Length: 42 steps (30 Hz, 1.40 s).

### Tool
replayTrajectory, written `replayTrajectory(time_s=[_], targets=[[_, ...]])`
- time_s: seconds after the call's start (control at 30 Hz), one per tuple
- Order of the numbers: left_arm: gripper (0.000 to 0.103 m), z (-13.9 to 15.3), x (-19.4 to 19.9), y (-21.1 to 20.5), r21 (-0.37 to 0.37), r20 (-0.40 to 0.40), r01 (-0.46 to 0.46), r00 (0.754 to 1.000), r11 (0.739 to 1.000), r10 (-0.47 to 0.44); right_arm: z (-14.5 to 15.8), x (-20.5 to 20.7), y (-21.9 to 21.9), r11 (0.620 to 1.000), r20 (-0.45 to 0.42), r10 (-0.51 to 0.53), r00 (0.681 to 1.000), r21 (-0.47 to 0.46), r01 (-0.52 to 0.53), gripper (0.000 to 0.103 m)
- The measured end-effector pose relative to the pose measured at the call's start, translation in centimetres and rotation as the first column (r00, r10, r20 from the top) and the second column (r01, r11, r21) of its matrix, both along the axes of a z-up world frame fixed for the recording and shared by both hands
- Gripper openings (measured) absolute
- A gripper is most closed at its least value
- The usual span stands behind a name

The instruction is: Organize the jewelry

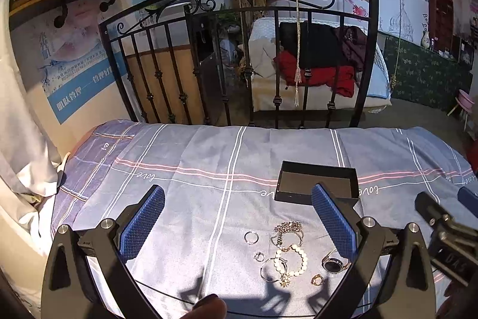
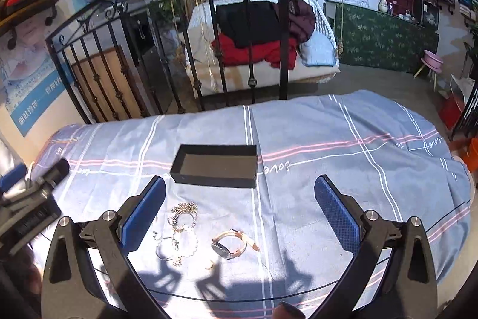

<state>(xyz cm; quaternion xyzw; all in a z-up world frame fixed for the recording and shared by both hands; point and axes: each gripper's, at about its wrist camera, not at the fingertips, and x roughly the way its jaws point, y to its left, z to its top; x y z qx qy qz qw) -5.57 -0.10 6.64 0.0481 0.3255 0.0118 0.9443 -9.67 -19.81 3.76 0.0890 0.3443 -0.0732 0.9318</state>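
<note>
An open black box (image 2: 216, 166) is set on the plaid cloth (image 2: 343, 145), presumably as the destination for the jewelry; the pieces are gathered in a loose cluster just in front of the box, on its near side, where either tool can reach them. The watch (image 2: 233, 242) is laid nearest the box's right end, the pearl bracelet (image 1: 294, 257) and chain (image 1: 288, 229) to the left of it, and a plain ring (image 1: 251, 236) further left again. The left gripper (image 1: 237, 221) is held above the cluster with its blue pads spread wide and nothing between them; the right gripper (image 2: 240, 217) is likewise spread wide and empty, poised over the watch, judged a likely first pick. The watch is partly covered by a pad in the left view; the tangled pieces cannot be separated by eye; the box interior appears bare, though its near inner wall is hidden.
</note>
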Motion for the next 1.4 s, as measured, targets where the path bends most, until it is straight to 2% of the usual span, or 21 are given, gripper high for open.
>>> replayTrajectory(time_s=[0.17,0.43,0.73,1.17,1.4], targets=[[0.097,-0.7,2.1,-0.4,-0.025,-0.018,0.026,0.999,0.999,-0.027,-1.7,1.9,0.7,0.998,-0.018,0.012,1.0,-0.054,-0.013,0.099],[0.097,-3.5,5.2,-0.7,-0.031,-0.074,0.021,0.997,0.999,-0.024,-4.8,4.8,0.1,1.0,-0.076,0.005,0.997,-0.018,-0.007,0.099],[0.097,-6.1,6.4,-1.3,-0.029,-0.131,0.034,0.991,0.999,-0.038,-7.6,6.0,0.3,1.0,-0.148,0.014,0.989,-0.021,-0.018,0.099],[0.097,-6.8,6.2,-1.0,-0.02,-0.153,0.022,0.988,1.0,-0.025,-7.2,5.8,0.0,1.0,-0.146,0.028,0.989,-0.008,-0.029,0.099],[0.097,-6.7,5.6,-0.9,0.006,-0.162,-0.002,0.987,1.0,0.003,-5.8,5.8,-0.5,0.994,-0.106,0.107,0.989,0.002,-0.107,0.099]])
